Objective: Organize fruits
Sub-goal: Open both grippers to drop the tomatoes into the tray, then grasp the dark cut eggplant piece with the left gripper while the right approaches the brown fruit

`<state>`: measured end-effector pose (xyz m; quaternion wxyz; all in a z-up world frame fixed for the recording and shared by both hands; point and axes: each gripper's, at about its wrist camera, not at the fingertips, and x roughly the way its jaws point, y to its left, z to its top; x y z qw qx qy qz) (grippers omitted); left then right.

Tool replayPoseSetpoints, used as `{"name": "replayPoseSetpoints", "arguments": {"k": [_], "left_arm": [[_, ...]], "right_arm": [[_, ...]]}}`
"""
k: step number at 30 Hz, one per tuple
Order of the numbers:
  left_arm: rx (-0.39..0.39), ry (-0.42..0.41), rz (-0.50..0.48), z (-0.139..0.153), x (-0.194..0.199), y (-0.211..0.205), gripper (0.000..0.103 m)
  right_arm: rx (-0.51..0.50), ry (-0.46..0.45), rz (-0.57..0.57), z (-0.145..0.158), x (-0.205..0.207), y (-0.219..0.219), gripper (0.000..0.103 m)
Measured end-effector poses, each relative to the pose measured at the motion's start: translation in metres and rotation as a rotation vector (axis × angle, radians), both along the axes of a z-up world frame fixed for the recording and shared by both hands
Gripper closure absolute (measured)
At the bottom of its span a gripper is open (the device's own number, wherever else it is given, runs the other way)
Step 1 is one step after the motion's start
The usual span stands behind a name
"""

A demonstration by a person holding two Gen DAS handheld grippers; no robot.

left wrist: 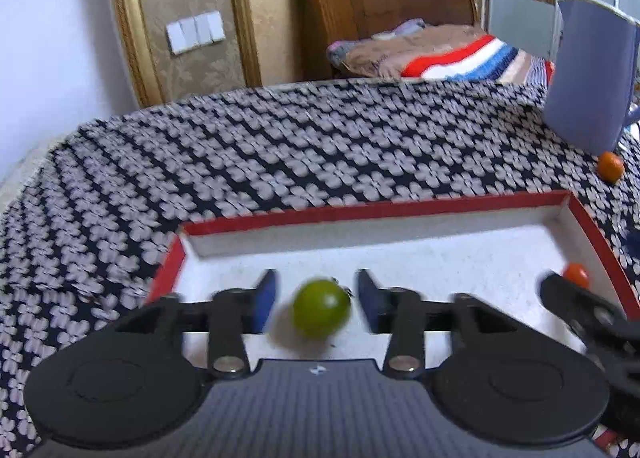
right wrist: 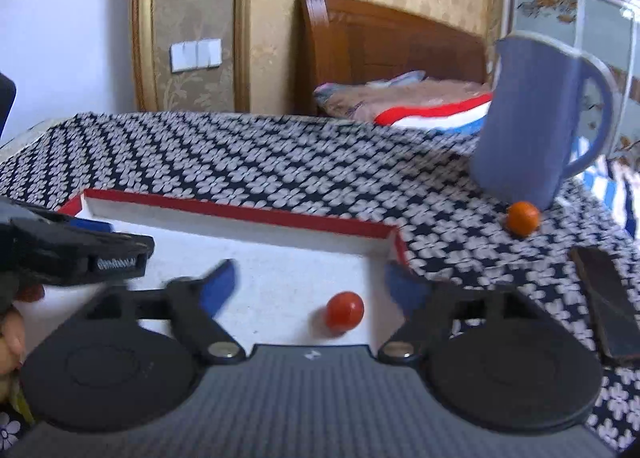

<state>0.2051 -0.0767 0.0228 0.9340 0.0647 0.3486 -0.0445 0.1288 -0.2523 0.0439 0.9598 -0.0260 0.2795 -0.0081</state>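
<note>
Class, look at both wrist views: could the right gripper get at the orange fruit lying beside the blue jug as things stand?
Probably yes. The right gripper is open and holds nothing, and the orange fruit lies in the open on the cloth against the blue jug. Only the red tray wall lies between, and it is low.

Both cameras sit low behind their own tongs, looking forward across the patterned surface (left wrist: 280,146) toward the far headboard (left wrist: 380,10). The left view hangs close over the red-edged tray (left wrist: 360,214); the right view looks from farther right (its tray corner lies nearer). Both share the tray, the blue jug (right wrist: 532,118) and the bed.
</note>
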Motion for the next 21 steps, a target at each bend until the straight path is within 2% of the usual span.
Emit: {"name": "replayPoseSetpoints", "arguments": {"k": [1, 2, 5, 8, 11, 15, 21], "left_arm": [[0.003, -0.022, 0.013, 0.004, -0.003, 0.002, 0.029], [0.008, -0.045, 0.024, 0.007, -0.006, 0.005, 0.027], [0.015, -0.082, 0.031, 0.022, -0.021, 0.016, 0.027], [-0.033, -0.142, 0.057, 0.039, -0.050, 0.041, 0.027], [-0.074, -0.150, 0.069, 0.047, -0.081, 0.069, 0.027], [-0.102, -0.167, 0.089, 0.040, -0.122, 0.101, 0.027], [-0.124, -0.140, 0.110, 0.009, -0.158, 0.122, 0.027]], "right_arm": [[-0.011, -0.020, -0.012, 0.002, -0.007, 0.000, 0.008], [-0.018, -0.029, -0.026, 0.005, -0.014, -0.001, 0.002], [0.017, -0.051, -0.065, 0.013, -0.034, -0.008, 0.000], [0.098, -0.061, -0.077, 0.018, -0.060, -0.018, 0.000], [0.211, -0.112, -0.106, 0.017, -0.095, -0.035, 0.000], [0.279, -0.183, -0.133, 0.003, -0.141, -0.048, 0.000], [0.302, -0.146, -0.173, -0.022, -0.159, -0.054, 0.000]]}}
